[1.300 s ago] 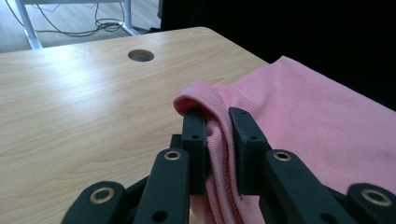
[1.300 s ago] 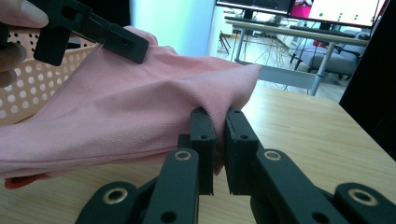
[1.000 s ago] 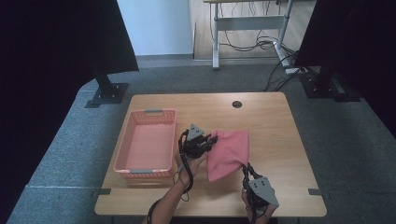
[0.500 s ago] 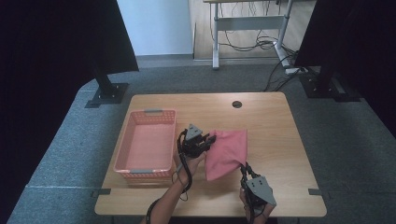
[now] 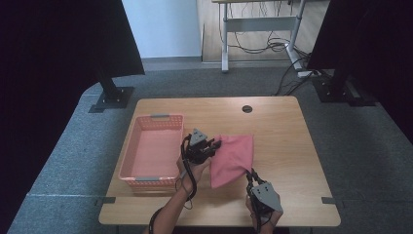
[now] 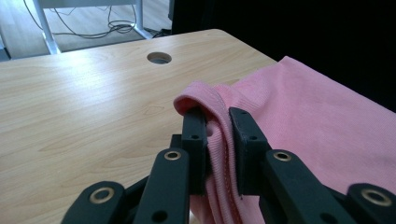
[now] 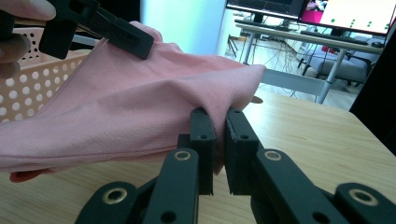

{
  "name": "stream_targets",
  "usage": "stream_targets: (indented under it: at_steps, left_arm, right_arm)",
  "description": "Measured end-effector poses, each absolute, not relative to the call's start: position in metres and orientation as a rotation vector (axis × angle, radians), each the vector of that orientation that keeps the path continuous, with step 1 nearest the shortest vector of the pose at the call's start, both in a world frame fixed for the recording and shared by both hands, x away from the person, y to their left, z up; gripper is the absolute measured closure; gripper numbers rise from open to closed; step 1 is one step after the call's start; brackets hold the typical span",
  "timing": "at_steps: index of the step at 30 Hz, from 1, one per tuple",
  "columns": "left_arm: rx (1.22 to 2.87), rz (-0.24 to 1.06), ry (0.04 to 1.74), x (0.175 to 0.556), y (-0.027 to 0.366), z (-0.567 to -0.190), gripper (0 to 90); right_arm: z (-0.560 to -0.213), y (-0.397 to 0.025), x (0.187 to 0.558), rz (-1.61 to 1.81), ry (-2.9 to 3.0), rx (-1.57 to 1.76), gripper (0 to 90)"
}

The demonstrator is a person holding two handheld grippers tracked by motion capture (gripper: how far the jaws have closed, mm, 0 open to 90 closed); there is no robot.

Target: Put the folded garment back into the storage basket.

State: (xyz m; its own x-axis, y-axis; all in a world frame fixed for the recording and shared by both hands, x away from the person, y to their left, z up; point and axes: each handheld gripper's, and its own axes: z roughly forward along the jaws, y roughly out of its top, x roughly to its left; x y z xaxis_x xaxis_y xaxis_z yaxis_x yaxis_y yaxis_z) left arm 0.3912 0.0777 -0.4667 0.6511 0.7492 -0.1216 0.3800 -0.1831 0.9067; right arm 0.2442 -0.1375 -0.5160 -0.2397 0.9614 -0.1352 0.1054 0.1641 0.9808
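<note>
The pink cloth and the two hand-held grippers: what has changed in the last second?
Almost nothing visibly changed. The left hand-held gripper stays shut on the pink cloth at its left edge, and the right hand-held gripper stays shut on its near corner. The cloth, the pink basket and the table kept their places.

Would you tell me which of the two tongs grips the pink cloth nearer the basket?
The left tongs, at the pink cloth edge beside the basket; the right tongs hold the near corner.

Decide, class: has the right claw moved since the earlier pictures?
Yes, slightly: the right claw, shut on the pink cloth, has edged leftward from the table's right edge.
</note>
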Motion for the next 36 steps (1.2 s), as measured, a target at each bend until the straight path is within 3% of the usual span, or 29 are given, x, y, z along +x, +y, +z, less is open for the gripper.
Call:
stream_targets:
  at_steps: [36]
  left_arm:
    - [1.787,0.491,0.941,0.391,0.109,-0.451,76.8]
  right_arm:
    - [-0.503,-0.108,0.258,1.237,1.574,1.009,82.9]
